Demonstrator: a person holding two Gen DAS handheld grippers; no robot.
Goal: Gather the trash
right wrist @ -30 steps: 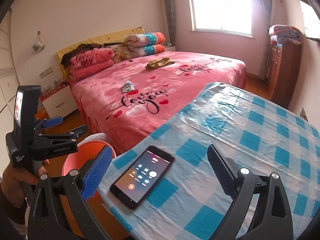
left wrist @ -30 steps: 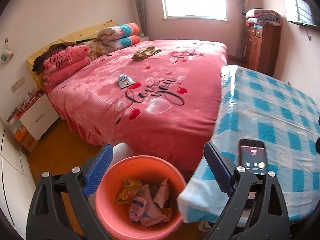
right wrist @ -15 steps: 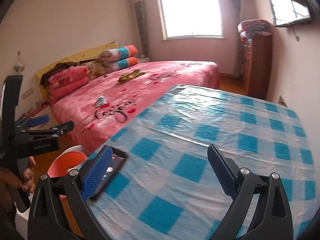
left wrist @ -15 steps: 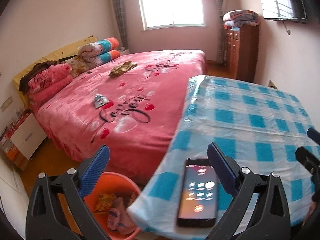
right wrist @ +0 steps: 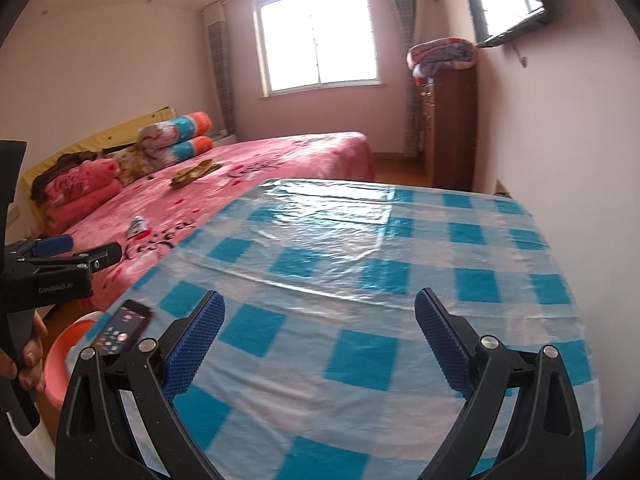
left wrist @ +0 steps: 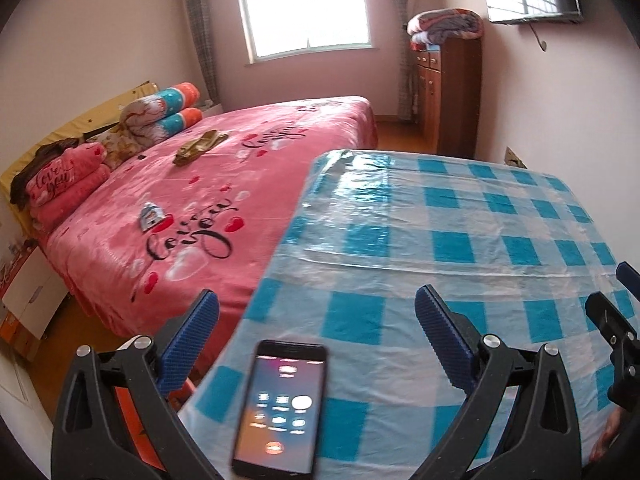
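My left gripper is open and empty, held over the near edge of the blue-checked table. My right gripper is open and empty too, further right over the same table. A small blue and white wrapper lies on the pink bed, and a crumpled golden-brown piece lies further up it. The orange bucket stands on the floor below the table's left corner. In the left wrist view only a sliver of the bucket shows behind the left finger.
A lit phone lies at the table's near edge, under my left gripper. A wooden dresser with folded blankets stands at the back right. Pillows are stacked at the bed's head, and a nightstand stands by the left wall.
Both views have swung right, from the bucket toward the checked table. The bucket with its trash has slid almost out of the left wrist view. The phone now sits low between the left fingers.
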